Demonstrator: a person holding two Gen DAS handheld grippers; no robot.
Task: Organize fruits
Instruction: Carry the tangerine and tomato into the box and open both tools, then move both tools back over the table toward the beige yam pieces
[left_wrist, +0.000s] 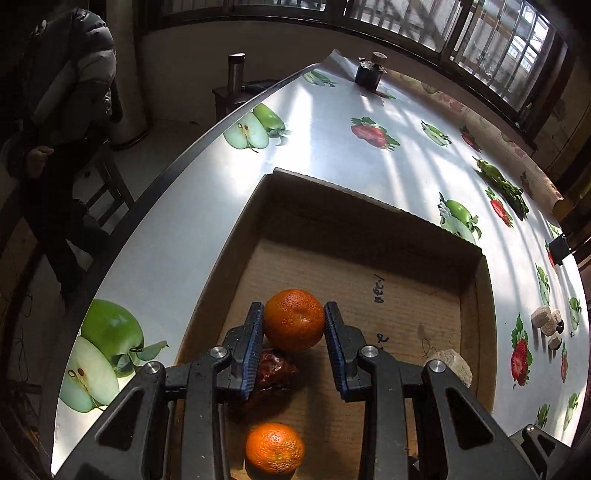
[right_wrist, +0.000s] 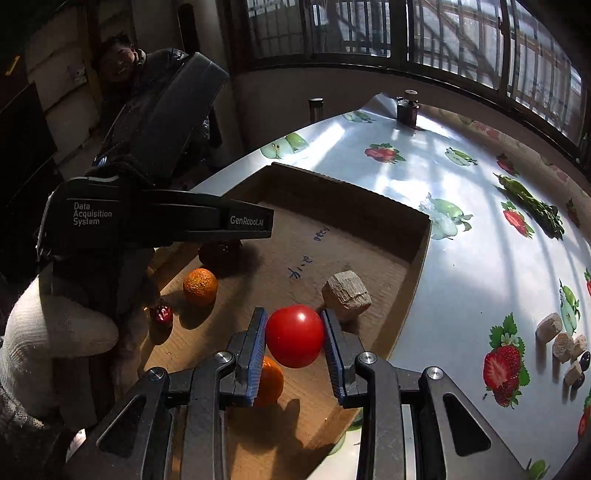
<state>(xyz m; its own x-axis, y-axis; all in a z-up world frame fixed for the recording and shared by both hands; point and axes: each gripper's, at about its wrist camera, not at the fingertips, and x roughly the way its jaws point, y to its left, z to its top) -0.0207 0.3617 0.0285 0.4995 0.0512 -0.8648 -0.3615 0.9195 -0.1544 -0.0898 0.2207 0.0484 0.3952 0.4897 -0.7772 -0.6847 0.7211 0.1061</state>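
1. Two grippers, both loaded: the left gripper (left_wrist: 294, 320) clamps an orange (left_wrist: 294, 319) above the cardboard box (left_wrist: 476, 295).
2. The right gripper (right_wrist: 294, 336) squeezes a tomato (right_wrist: 295, 336) over that box, beside a wooden block (right_wrist: 346, 290).

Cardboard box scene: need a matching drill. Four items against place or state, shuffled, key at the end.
Items
1. tomato
2. upper orange, left wrist view
3. tan block
4. dark jar

Place or state
a. clamped in the left tool
b. on the table, far end, outside the cardboard box
c. clamped in the right tool
d. loose on the box floor, near its right wall

Pairs: 1-c, 2-a, 3-d, 4-b
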